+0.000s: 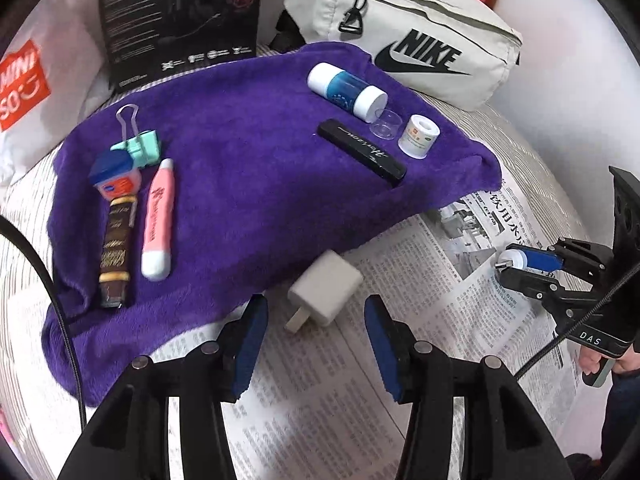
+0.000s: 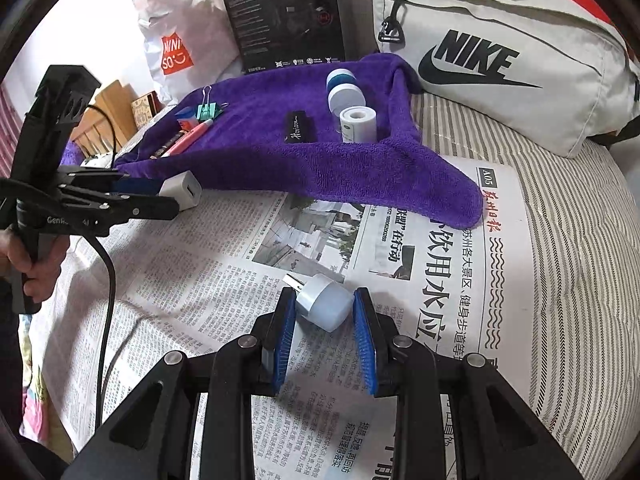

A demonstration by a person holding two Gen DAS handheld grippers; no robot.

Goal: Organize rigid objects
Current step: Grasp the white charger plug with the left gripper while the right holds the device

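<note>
Left wrist view: the left gripper (image 1: 316,344) hovers with its fingers (image 1: 250,340) apart, clear of a white square charger (image 1: 325,290) lying on the newspaper (image 1: 460,320) at the edge of the purple towel (image 1: 248,160). On the towel lie a pink pen (image 1: 158,220), a brown tube (image 1: 116,250), a mint binder clip (image 1: 138,148), a black case (image 1: 362,152) and a blue-and-white bottle (image 1: 346,92). Right wrist view: the right gripper (image 2: 325,332) has its fingers (image 2: 364,340) closed on a round white plug adapter (image 2: 326,302), held above the newspaper. A Nike pouch (image 2: 500,52) lies behind.
</note>
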